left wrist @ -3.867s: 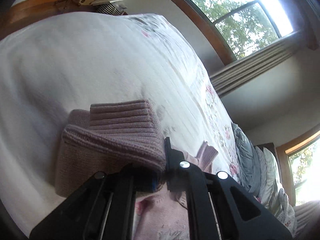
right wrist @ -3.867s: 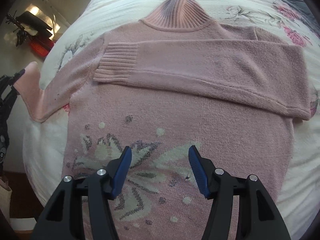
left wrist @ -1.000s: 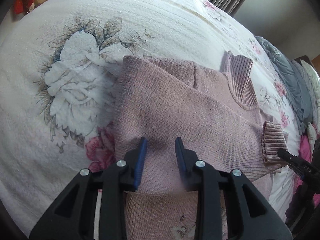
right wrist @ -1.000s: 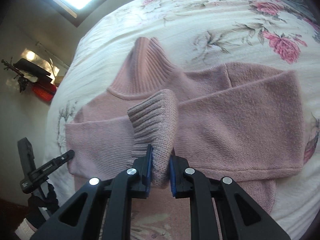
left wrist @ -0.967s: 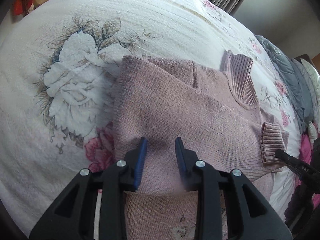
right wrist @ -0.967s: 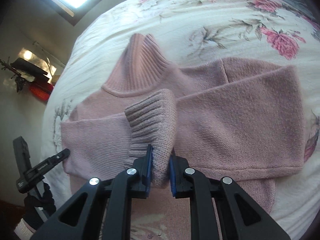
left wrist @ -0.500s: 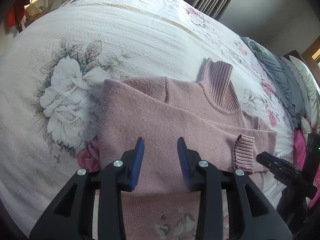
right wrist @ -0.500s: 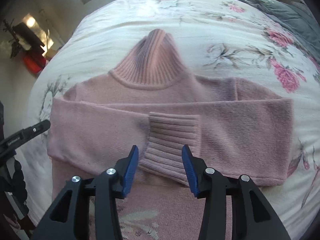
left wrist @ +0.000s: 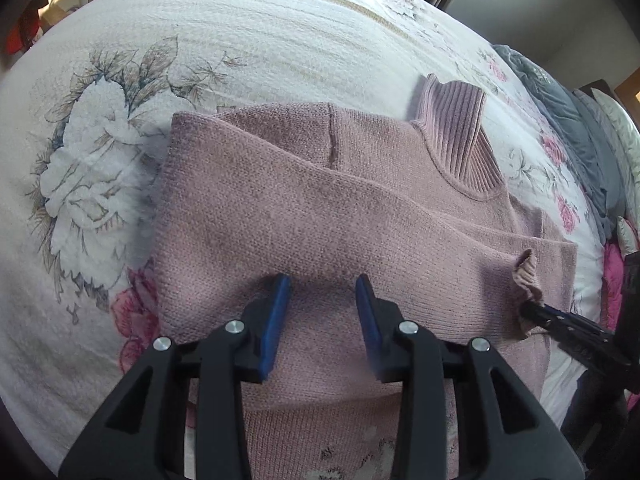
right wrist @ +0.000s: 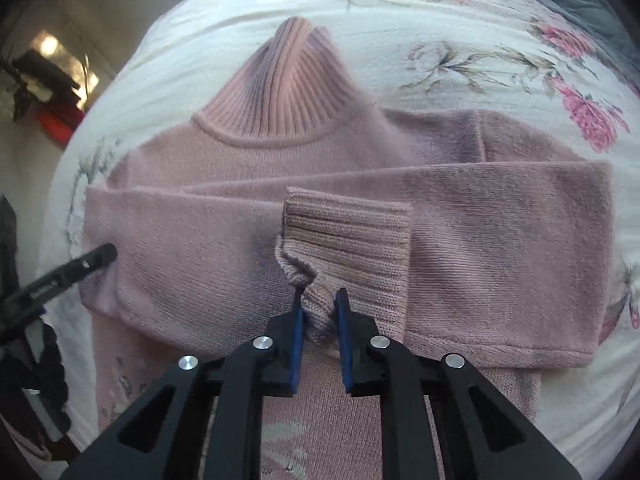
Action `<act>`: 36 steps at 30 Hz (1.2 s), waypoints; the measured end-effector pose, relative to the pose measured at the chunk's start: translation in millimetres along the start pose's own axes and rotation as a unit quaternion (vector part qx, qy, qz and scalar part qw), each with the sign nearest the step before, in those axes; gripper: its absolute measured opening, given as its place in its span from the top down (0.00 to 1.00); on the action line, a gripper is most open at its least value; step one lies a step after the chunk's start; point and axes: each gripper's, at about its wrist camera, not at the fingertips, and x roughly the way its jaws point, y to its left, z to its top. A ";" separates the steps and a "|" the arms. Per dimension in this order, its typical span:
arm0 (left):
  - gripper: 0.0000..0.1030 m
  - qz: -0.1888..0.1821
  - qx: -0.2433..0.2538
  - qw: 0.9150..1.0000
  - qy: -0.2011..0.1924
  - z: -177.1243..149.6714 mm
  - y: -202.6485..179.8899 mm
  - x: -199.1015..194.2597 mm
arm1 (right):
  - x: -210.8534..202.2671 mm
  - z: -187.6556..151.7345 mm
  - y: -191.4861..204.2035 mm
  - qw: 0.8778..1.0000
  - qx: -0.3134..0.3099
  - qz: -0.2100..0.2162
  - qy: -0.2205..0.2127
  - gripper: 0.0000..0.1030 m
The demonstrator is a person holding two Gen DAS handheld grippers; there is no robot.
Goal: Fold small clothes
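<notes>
While the pink sweater (right wrist: 248, 184) lies flat on the flowery bedspread (left wrist: 260, 28), both of its sleeves are folded across its chest. In the right wrist view the sweater fills the middle of the frame, with its ribbed collar (right wrist: 288, 92) pointing to the top. The ribbed cuff (right wrist: 352, 248) of one sleeve sits in the middle, just above the right gripper (right wrist: 319, 298). This claw has its two blue pads pressed on the bottom edge of the cuff, which bunches up between them. At the left edge of that frame, the tip of the left gripper (right wrist: 98, 258) is near the folded sleeve. In the left wrist view the left gripper (left wrist: 322, 284) is at the bottom middle, with its blue pads wide apart and nothing between them, over the sleeve (left wrist: 280, 216). At the right edge of that frame, the right gripper (left wrist: 532, 310) pinches the crumpled cuff (left wrist: 528, 276). Grey bedding (left wrist: 568, 120) lies in the upper right.
</notes>
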 end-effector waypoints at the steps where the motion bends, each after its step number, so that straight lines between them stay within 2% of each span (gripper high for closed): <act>1: 0.66 0.001 0.001 1.000 0.000 -0.3 -0.3 0.1 | -9.7 -0.9 -11.1 1.000 0.019 0.010 -0.010 0.86; 4: 0.64 0.005 0.006 1.000 0.000 -0.7 -3.0 -0.1 | -29.1 -5.2 -46.9 0.996 0.075 0.030 -0.025 0.83; 6: 0.64 0.009 0.010 1.000 0.000 -0.8 -5.5 -1.4 | -35.9 -13.1 -71.2 0.995 0.094 0.006 -0.020 0.71; 8: 0.64 0.012 0.015 1.000 -0.001 -0.6 -9.2 -4.5 | -42.3 -18.0 -90.1 0.994 0.107 -0.014 -0.018 0.68; 10: 0.64 0.006 0.018 1.000 -0.009 -0.4 -13.7 -11.2 | -48.5 -23.2 -107.2 0.992 0.125 0.002 -0.023 0.67; 13: 0.60 0.000 0.031 0.999 -0.021 1.0 -24.8 -18.9 | -54.6 -19.3 -119.4 0.991 0.125 0.024 -0.036 0.56; 15: 0.60 -0.008 0.033 0.999 -0.020 2.0 -32.1 -18.1 | -48.1 -12.3 -118.6 0.993 0.114 0.028 -0.033 0.42; 16: 0.60 -0.009 0.033 0.999 -0.018 2.0 -35.3 -16.2 | -43.0 -8.5 -118.5 0.993 0.110 0.026 -0.028 0.41; 19: 0.60 -0.005 0.039 0.999 -0.014 0.0 -43.5 -9.4 | -17.1 -0.4 -116.8 0.994 0.112 0.015 0.005 0.42; 20: 0.60 -0.003 0.042 0.999 -0.011 -1.4 -45.3 -6.7 | -9.4 1.0 -117.1 0.993 0.114 0.009 0.017 0.46; 21: 0.60 -0.001 0.043 0.999 -0.008 -2.8 -46.4 -4.1 | -5.1 1.2 -116.8 0.993 0.116 0.006 0.023 0.58; 23: 0.60 0.004 0.045 0.999 -0.003 -6.2 -46.6 0.6 | -5.9 -0.8 -116.2 0.993 0.114 -0.006 0.021 0.76; 26: 0.58 0.011 0.043 0.999 0.000 -10.0 -42.5 5.4 | -8.3 -7.3 -120.3 0.994 0.108 -0.022 0.020 0.88; 32: 0.57 0.013 0.039 0.999 0.007 -10.9 -35.3 12.7 | -9.3 -14.7 -126.4 0.995 0.093 -0.018 0.029 0.88; 34: 0.57 0.015 0.043 0.999 0.009 -8.9 -38.5 9.3 | -17.6 -10.3 -123.0 0.996 0.082 -0.027 0.019 0.85; 36: 0.56 0.003 0.046 0.999 -0.004 -2.5 -42.9 0.0 | -29.8 -1.0 -121.1 0.997 0.079 -0.012 -0.007 0.76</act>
